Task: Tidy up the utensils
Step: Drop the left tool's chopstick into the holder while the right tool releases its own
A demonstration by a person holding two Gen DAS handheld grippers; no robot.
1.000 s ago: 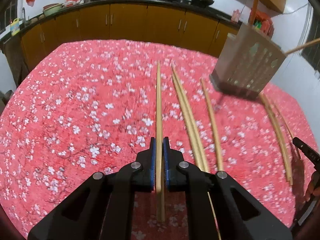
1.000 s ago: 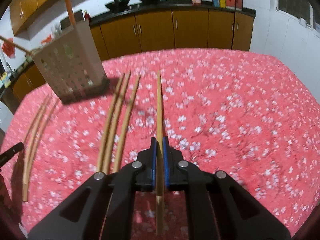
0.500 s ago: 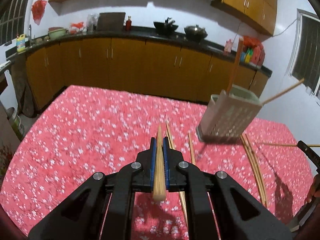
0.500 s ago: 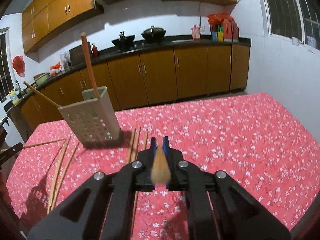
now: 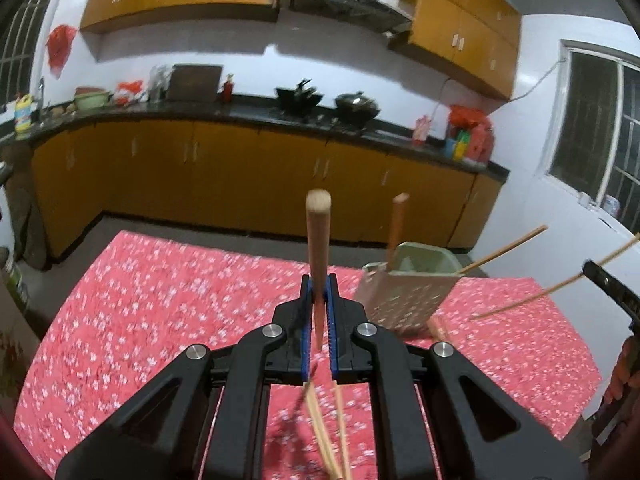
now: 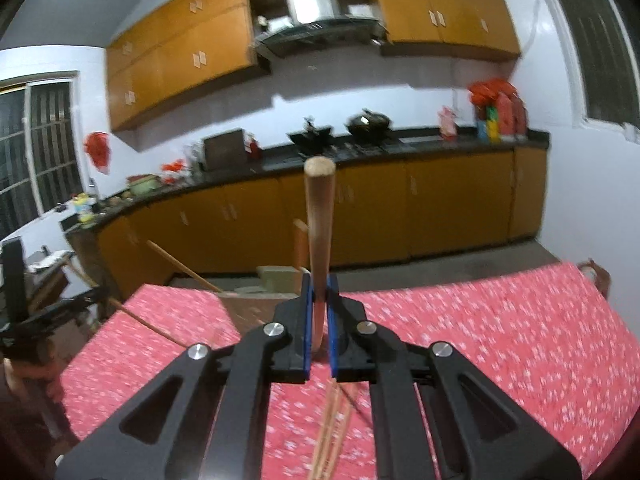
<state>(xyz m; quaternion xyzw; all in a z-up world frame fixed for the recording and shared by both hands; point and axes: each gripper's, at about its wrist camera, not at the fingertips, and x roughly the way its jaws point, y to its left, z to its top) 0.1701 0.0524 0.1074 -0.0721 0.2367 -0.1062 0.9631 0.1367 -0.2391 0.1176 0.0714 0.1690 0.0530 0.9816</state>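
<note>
Wooden chopstick (image 5: 318, 240) stands pinched in the left gripper (image 5: 319, 300), its long axis running up and away from the camera, blunt round end topmost against the far cabinets (image 5: 224, 168); its lower part drops out of sight behind the blue pads. The right gripper (image 6: 319, 300) has its jaws pressed on a second chopstick (image 6: 319, 216) that points the same way, blunt end up.

On the red flowered counter (image 5: 140, 312) the pale perforated holder (image 5: 404, 296) stands at right of the left view, with one chopstick upright in it and another leaning out to the right. In the right view the holder (image 6: 276, 280) is mostly hidden behind the gripper. Loose chopsticks (image 5: 320, 436) lie on the counter under the left gripper, blurred and partly covered; more (image 6: 330, 432) show under the right one.

A second ago both held chopsticks lay flat along the counter, pointing away. Both are now lifted clear and tipped up, and the cameras see the kitchen wall rather than the cloth.
</note>
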